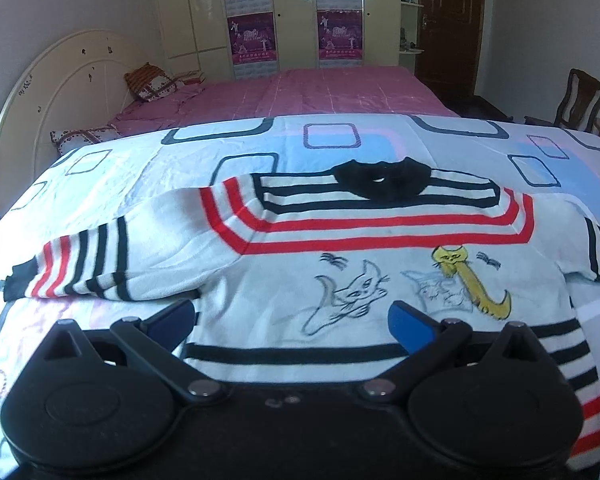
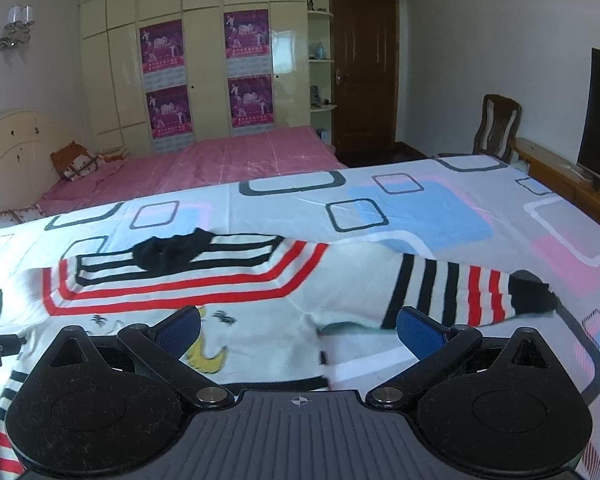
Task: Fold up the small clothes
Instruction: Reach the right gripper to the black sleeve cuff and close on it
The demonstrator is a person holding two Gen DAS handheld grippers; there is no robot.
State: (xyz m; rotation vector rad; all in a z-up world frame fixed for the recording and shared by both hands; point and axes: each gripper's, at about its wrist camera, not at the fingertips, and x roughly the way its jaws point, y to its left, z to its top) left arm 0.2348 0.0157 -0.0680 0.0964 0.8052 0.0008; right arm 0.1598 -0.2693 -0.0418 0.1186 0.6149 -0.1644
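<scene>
Two hand-held grippers, left [image 1: 292, 320] and right [image 2: 298, 326], hang spread and empty at six o'clock over the sweater [image 1: 340, 280], which lies flat on the bed [image 1: 100, 184], sleeves out, ready for folding.

A small white sweater [image 2: 260, 300] with red and black stripes lies flat on a patterned sheet [image 2: 420, 208]. Its right sleeve [image 2: 460, 292] stretches out to the right. Near the camera, the right gripper [image 2: 298, 330] hangs above the hem, blue-padded fingers [image 2: 418, 334] spread wide.
</scene>
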